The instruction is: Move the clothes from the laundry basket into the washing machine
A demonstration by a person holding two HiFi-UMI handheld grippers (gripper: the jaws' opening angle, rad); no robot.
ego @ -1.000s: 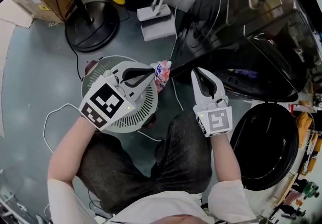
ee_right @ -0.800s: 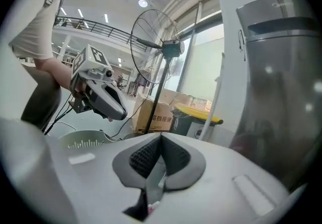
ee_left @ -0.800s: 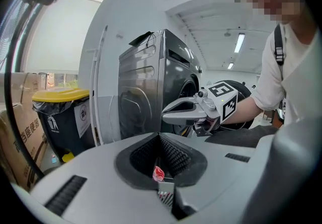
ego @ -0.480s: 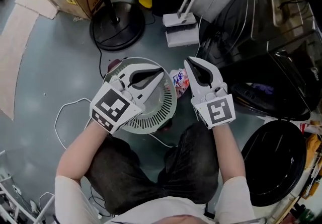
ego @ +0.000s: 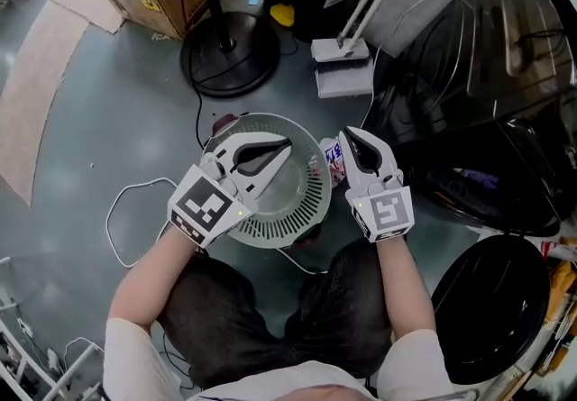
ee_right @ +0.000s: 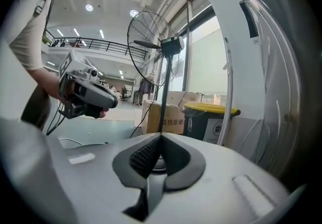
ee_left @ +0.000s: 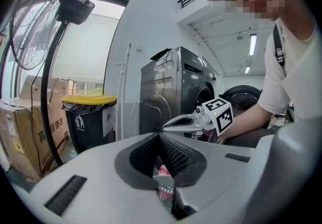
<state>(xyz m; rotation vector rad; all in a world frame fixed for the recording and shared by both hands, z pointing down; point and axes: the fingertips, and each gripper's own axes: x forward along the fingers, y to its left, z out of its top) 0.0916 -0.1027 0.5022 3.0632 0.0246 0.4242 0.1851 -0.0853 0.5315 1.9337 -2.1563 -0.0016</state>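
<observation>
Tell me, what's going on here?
A person holds a claw tool in each hand. The left claw hovers over a white laundry basket on the floor, the right claw just beside it; both are shut and hold nothing. A small patterned piece shows at the basket's rim. The dark washing machine stands to the right, door open.

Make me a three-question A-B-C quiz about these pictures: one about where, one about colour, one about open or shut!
1. Where is the left gripper compared with the white basket?
A underneath it
B above it
C far away from it

2. What colour is the bin lid?
A blue
B pink
C yellow

3. How are the right gripper's jaws?
A shut, nothing between
B wide open
C squeezing a sock

Answers: B, the head view shows it over the basket; C, the lid is yellow; A, its pads meet with nothing between.
</observation>
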